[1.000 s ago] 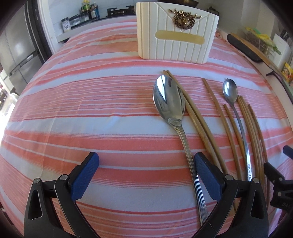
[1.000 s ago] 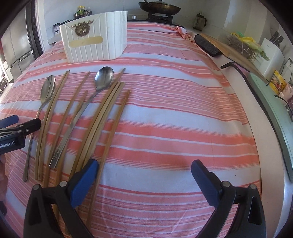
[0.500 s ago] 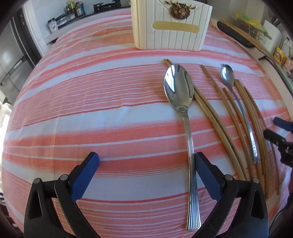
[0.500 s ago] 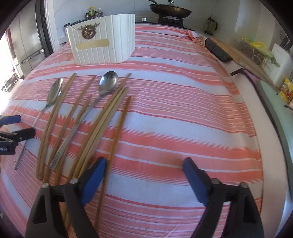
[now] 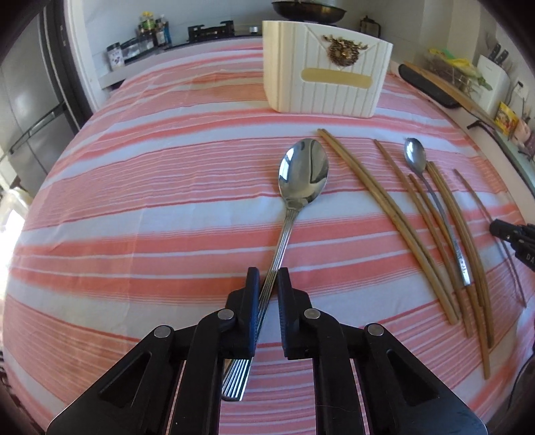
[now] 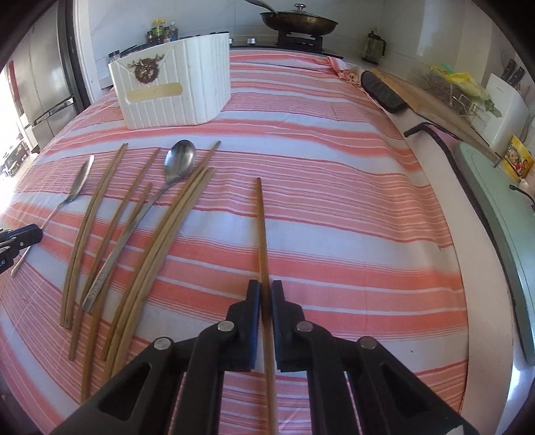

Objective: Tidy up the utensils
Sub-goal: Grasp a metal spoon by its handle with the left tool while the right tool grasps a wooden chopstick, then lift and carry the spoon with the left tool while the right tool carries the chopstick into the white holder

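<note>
My left gripper (image 5: pixel 268 281) is shut on the handle of a large steel spoon (image 5: pixel 302 174), whose bowl points toward the white ribbed utensil holder (image 5: pixel 326 83). My right gripper (image 6: pixel 265 294) is shut on a single wooden chopstick (image 6: pixel 261 221) that points away from me, apart from the others. Several wooden chopsticks (image 6: pixel 167 241) and a smaller spoon (image 6: pixel 177 162) lie in a row on the striped tablecloth (image 6: pixel 334 200). The holder also shows in the right wrist view (image 6: pixel 174 87) at the far left. The left gripper shows at that view's left edge (image 6: pixel 20 236).
A frying pan (image 6: pixel 297 20) sits on a stove behind the table. A dark flat object (image 6: pixel 381 90), a wooden board (image 6: pixel 434 113) and a dish rack (image 6: pixel 458 90) line the counter on the right. Jars (image 5: pixel 150 30) stand at the back left.
Both grippers have shut: the left on the large spoon's handle, the right on one chopstick, which now lies away from the chopstick row.
</note>
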The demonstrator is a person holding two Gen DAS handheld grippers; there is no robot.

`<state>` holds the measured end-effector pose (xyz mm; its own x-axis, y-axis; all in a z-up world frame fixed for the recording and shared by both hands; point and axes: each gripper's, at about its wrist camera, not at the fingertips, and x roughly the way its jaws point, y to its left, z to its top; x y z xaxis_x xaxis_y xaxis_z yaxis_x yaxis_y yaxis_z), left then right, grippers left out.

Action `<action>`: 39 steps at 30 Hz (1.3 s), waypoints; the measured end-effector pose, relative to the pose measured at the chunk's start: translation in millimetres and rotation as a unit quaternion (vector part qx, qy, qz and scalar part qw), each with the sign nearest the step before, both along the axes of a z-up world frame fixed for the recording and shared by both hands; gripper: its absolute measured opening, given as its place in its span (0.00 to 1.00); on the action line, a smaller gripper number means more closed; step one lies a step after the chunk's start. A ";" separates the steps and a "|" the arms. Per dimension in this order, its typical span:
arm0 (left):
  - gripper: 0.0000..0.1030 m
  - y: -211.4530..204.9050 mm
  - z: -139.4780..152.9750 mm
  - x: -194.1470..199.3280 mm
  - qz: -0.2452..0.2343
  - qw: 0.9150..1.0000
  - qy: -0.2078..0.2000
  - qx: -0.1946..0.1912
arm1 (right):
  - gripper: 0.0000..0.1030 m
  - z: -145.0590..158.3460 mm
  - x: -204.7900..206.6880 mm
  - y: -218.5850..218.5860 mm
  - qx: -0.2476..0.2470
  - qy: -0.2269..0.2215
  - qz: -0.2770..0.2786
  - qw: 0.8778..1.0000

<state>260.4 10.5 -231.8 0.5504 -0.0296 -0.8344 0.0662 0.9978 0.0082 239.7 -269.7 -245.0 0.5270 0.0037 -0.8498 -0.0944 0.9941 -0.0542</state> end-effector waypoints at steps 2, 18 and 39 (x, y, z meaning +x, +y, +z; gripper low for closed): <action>0.09 16.2 -0.3 -3.8 0.016 1.000 0.001 0.008 | 0.06 0.4 -3.7 -12.7 -0.007 0.002 -0.018 1.000; 0.86 36.5 -6.9 47.6 -0.048 0.997 0.061 0.018 | 0.27 3.6 31.9 -50.2 0.078 0.107 0.015 0.991; 0.40 65.8 96.3 44.2 -0.066 0.992 -0.066 -0.090 | 0.06 125.7 70.9 -14.3 0.127 -0.064 0.043 0.989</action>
<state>304.6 76.3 -135.5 0.6353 -0.2500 -0.7307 0.2064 0.9667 -0.1513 310.6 -283.9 -119.3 0.6180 0.2584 -0.7425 -0.1872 0.9656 0.1803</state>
